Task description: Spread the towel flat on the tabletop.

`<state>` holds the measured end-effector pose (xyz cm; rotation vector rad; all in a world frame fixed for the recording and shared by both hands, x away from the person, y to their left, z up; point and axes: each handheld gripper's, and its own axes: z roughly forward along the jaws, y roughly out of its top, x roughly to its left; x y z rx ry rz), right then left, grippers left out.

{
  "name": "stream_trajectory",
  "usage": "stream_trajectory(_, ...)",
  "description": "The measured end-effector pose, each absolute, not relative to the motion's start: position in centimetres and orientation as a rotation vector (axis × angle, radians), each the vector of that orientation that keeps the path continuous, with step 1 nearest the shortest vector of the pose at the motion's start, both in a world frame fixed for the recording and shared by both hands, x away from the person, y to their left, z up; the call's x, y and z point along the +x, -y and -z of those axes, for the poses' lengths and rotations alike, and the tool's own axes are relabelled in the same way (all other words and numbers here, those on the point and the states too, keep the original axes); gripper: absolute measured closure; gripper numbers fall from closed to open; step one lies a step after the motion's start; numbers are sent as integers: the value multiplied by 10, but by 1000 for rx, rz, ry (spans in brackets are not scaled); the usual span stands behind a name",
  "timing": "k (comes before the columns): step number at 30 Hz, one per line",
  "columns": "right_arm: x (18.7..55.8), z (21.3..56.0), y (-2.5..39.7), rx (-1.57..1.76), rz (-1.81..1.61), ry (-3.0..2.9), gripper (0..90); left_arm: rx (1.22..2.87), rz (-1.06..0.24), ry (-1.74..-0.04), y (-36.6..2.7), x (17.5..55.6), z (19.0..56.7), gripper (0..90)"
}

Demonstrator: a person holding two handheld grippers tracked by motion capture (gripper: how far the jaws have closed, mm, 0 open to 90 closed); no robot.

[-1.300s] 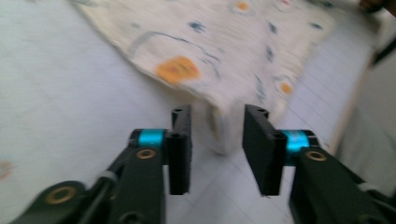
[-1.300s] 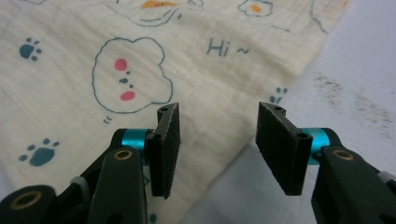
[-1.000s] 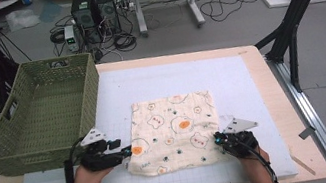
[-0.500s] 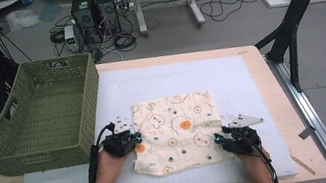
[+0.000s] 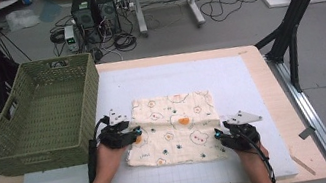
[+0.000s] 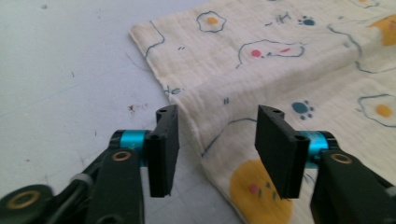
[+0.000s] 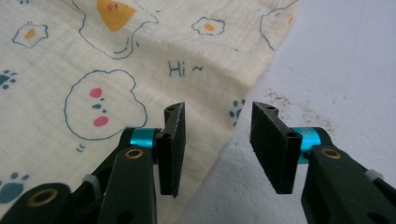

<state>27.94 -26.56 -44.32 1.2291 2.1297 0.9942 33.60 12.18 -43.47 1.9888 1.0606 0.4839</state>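
Observation:
A cream cloth [image 5: 175, 127] printed with bears, eggs and paw prints lies flat on the white mat [image 5: 164, 83], folded to a rough square. My left gripper [image 5: 134, 135] is open at the cloth's left edge; in the left gripper view [image 6: 217, 149] that cloth edge [image 6: 187, 107] runs between the two jaws. My right gripper [image 5: 218, 135] is open at the cloth's right edge near the front corner; in the right gripper view [image 7: 217, 147] the cloth border [image 7: 243, 93] lies between the jaws. Neither gripper holds anything.
An empty green woven basket [image 5: 41, 118] stands on the table's left side, just beside my left hand. The mat sits on a wooden table [image 5: 282, 101] with a metal rail along its right edge. Computer cases and cables lie on the floor behind.
My left gripper has moved right and forward from beside the basket to the cloth's left edge. The right gripper has hardly moved.

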Motion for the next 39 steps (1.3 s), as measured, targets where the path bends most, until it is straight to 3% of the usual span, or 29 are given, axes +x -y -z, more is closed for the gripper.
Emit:
stream_trajectory(11, 251, 435, 277, 1155, -1031, -2174, 518, 1933, -391, -990, -147, 295, 432, 493)
stream_trajectory(18, 245, 442, 277, 1163, -1053, -2226, 529, 2021, -338, -977, -151, 274, 442, 605)
stream_trajectory(22, 246, 448, 271, 1135, -1038, -2287, 602, 2075, -361, -944, -151, 267, 447, 728)
stream_trajectory(24, 245, 449, 270, 1125, -1071, -2313, 732, 2092, -364, -923, -150, 264, 446, 846)
stream_trajectory(26, 245, 448, 269, 1111, -1084, -2343, 841, 2097, -352, -914, -151, 260, 445, 873)
stream_trajectory(39, 209, 436, 277, 1044, -1052, -2476, 857, 2096, -164, -856, -165, 230, 439, 876)
